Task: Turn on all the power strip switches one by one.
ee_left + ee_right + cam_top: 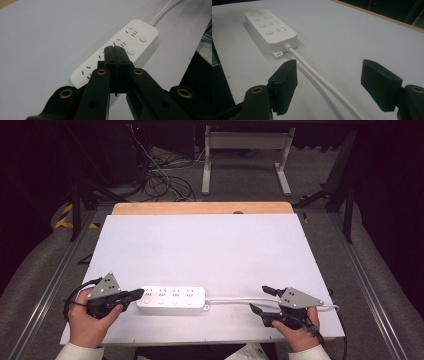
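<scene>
The strip (pixel 171 299) lies lengthwise left-right at lower centre, cord (pixel 235 301) exiting right. Left fingers (pixel 139 293) are closed and empty; right fingers (pixel 262 299) gape around the cord.

- In my left gripper view, my left gripper (pixel 115 50) has its jaws pressed together over the power strip (pixel 140 35), so the sockets under them are hidden.
- I cannot tell if the tips touch the strip or float just above it.
- The near end of the strip is hidden behind my jaws there.
- In my right gripper view, the white cord (pixel 317 75) runs between the wide-apart jaws of my right gripper (pixel 329 82) and is cut off at the bottom edge.
- The plug end is hidden behind my right gripper in the high view.
- The little marks on the strip's buttons (pixel 268 32) are too small to read.
</scene>
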`<move>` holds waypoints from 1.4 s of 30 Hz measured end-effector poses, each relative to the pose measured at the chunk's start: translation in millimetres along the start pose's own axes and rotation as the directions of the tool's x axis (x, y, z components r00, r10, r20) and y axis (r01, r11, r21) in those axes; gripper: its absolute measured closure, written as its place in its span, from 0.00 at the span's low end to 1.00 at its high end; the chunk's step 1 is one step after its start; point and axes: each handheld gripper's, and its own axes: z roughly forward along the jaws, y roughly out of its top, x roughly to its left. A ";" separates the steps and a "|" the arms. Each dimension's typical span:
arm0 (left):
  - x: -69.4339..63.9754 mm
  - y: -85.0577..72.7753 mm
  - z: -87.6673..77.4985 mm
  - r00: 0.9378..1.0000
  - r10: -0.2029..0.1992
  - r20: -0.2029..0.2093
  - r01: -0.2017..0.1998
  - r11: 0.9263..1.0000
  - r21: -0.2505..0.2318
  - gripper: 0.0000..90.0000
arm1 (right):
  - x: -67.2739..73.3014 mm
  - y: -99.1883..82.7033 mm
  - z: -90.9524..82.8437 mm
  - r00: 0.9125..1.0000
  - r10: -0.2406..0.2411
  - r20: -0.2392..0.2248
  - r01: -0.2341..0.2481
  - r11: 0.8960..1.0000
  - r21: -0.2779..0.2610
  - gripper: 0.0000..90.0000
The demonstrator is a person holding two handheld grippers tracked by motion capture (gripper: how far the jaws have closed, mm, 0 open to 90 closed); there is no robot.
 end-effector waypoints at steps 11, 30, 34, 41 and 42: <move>3.7 9.6 19.3 1.000 -0.008 0.022 0.004 0.986 0.165 1.00 | 0.5 -0.5 0.7 1.000 0.002 -0.005 -0.002 1.000 0.012 0.33; 18.7 7.5 52.6 0.998 -0.039 0.041 0.022 0.940 0.341 1.00 | 0.8 -1.3 2.5 1.000 -0.002 -0.013 0.002 1.000 0.023 0.33; 19.4 7.1 55.9 0.998 -0.043 0.040 0.026 0.933 0.359 1.00 | 0.7 -1.7 3.0 1.000 0.000 -0.015 0.000 1.000 0.022 0.33; 21.1 6.1 57.7 0.998 -0.041 0.040 0.024 0.931 0.364 1.00 | 1.1 -1.7 2.9 1.000 -0.001 -0.017 0.001 1.000 0.022 0.33; 21.3 5.8 57.7 0.998 -0.043 0.041 0.025 0.931 0.363 1.00 | 1.2 -1.7 3.1 1.000 0.000 -0.017 0.000 1.000 0.020 0.33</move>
